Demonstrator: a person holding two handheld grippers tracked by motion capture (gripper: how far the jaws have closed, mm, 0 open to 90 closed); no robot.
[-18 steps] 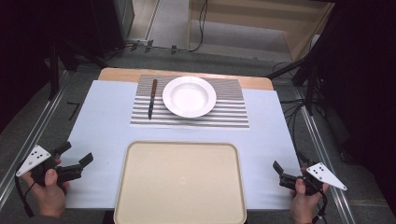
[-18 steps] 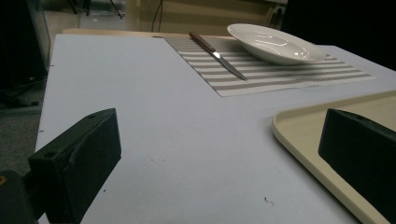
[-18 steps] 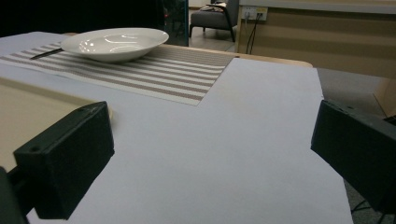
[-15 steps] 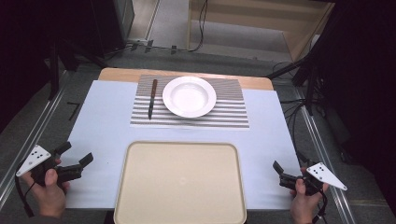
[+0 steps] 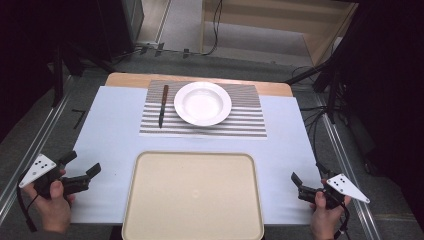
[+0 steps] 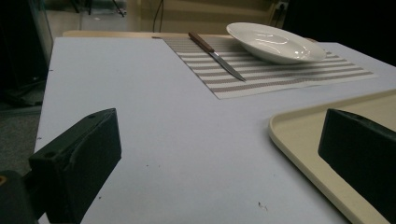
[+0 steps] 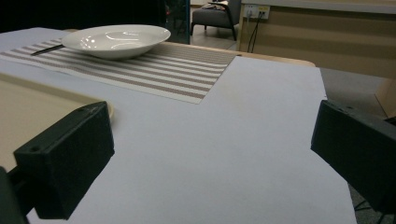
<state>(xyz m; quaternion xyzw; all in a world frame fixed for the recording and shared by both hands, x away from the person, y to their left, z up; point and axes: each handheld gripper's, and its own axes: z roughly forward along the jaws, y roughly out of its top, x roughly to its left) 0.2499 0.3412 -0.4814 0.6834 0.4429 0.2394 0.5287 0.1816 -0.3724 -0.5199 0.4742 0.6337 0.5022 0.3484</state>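
A pale blue sheet covers the table [image 5: 115,125], with a strip of bare wood showing along its far edge. Around it lie a grey floor, metal rails on both sides, dark stands and trailing cables; the right gripper view also catches a wood-panelled wall and 1 grey armchair beyond the far edge.

1 beige tray [image 5: 192,195], smooth, rectangular with rounded corners and a raised rim, sits near the person's edge, between the 2 claws. Ahead of both claws lies 1 woven placemat [image 5: 245,122] in grey and white stripes. On it rests 1 glossy white plate [image 5: 202,102], round and shallow, and just beside the plate, toward the left gripper's side, 1 table knife [image 5: 162,105] with a brown handle and a slim metal blade, lying flat.

The left gripper [image 5: 80,170] is held low over the sheet, its 2 blocky black jaws spread wide with nothing between them; the tray's corner is just inside its right jaw in the left gripper view. The right gripper [image 5: 300,182] sits just off the tray's other side, jaws likewise wide apart and empty.
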